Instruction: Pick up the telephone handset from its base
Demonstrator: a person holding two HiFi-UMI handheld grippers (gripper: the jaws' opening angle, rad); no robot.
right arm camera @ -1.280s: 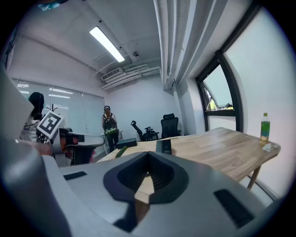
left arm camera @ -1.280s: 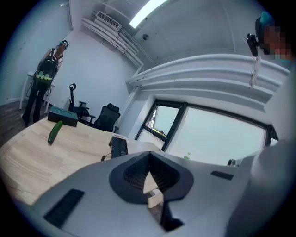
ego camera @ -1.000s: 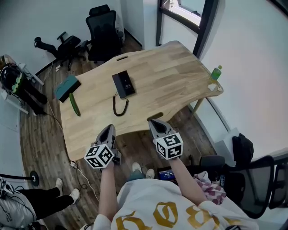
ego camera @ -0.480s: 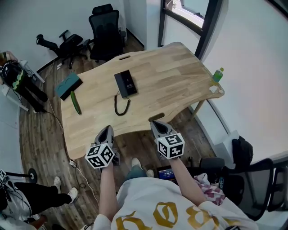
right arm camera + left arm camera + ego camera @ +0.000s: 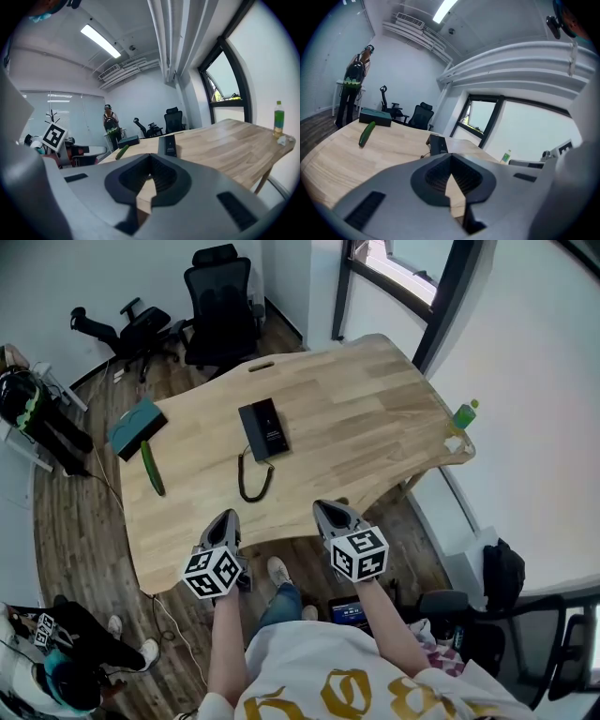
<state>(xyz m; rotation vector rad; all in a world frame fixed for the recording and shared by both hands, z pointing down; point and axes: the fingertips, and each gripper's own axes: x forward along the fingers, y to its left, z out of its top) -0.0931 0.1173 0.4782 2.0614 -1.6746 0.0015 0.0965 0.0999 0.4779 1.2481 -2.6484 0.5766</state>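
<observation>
- The telephone (image 5: 263,430) lies flat near the middle of the wooden tabletop (image 5: 366,409). It is a slim black unit, and from this height its handset and base cannot be told apart.
- Taking the telephone as the clock's centre in the head view, its coiled cord (image 5: 251,479) loops out at 6 o'clock, lying on the wood and touching the unit's near end.
- The left gripper (image 5: 225,518) is at about 7 o'clock, at the tabletop's near edge and well apart from the telephone. Its jaws are closed tip to tip with nothing between them.
- The right gripper (image 5: 326,509) is at about 5 o'clock, also at the near edge, with its jaws likewise pressed together and empty.
- A cucumber (image 5: 152,468) lies at 8 o'clock, and a teal box (image 5: 138,427) sits just beyond it at 9 o'clock by the tabletop's edge.
- A green bottle (image 5: 464,414) stands at 3 o'clock on the far right corner.
- A black office chair (image 5: 220,296) stands on the floor at 12 o'clock, behind the tabletop.
</observation>
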